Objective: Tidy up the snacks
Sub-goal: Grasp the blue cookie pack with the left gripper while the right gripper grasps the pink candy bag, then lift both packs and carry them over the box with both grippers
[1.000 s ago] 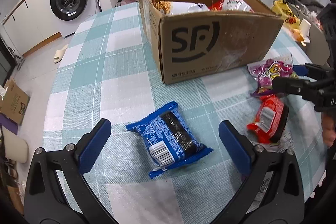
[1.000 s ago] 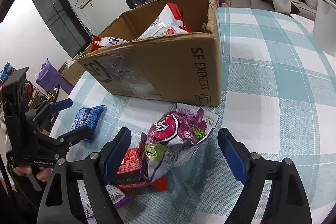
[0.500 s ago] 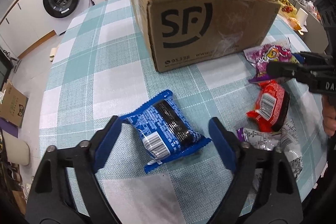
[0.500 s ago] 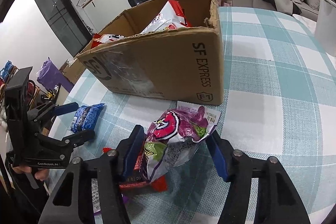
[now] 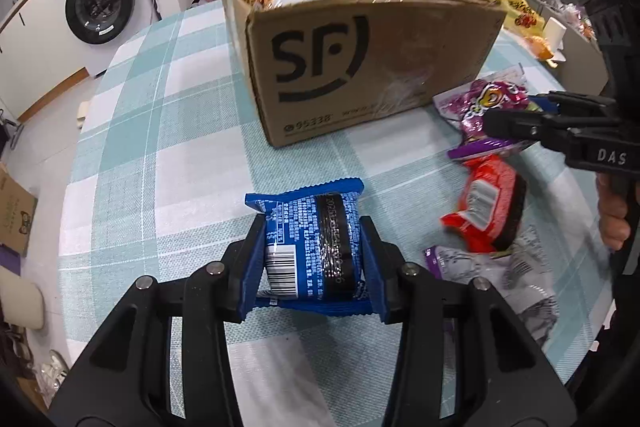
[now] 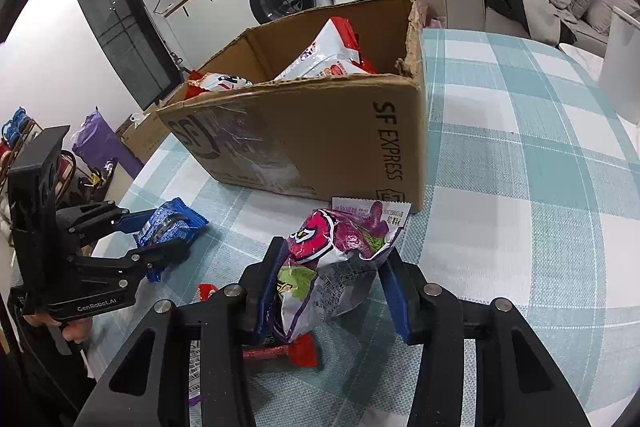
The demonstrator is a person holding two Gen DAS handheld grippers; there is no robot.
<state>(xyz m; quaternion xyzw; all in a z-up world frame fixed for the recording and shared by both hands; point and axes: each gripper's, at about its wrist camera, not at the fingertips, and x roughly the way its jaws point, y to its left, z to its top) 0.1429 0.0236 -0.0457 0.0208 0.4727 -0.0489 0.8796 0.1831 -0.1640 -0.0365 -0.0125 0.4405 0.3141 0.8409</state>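
At the bottom middle, the left gripper [image 5: 312, 263] squeezes the blue snack pack [image 5: 310, 247] between both pads. The right gripper [image 6: 332, 283] pinches the purple snack bag [image 6: 336, 259]. Past them stands the open cardboard box [image 5: 360, 75], with bare checked tablecloth [image 5: 160, 131] at its left

Glossy plastic film wraps the blue snack pack [image 5: 316, 247]; the cardboard box [image 5: 372, 67] is matt, the table [image 5: 168, 131] cloth coarsely woven.
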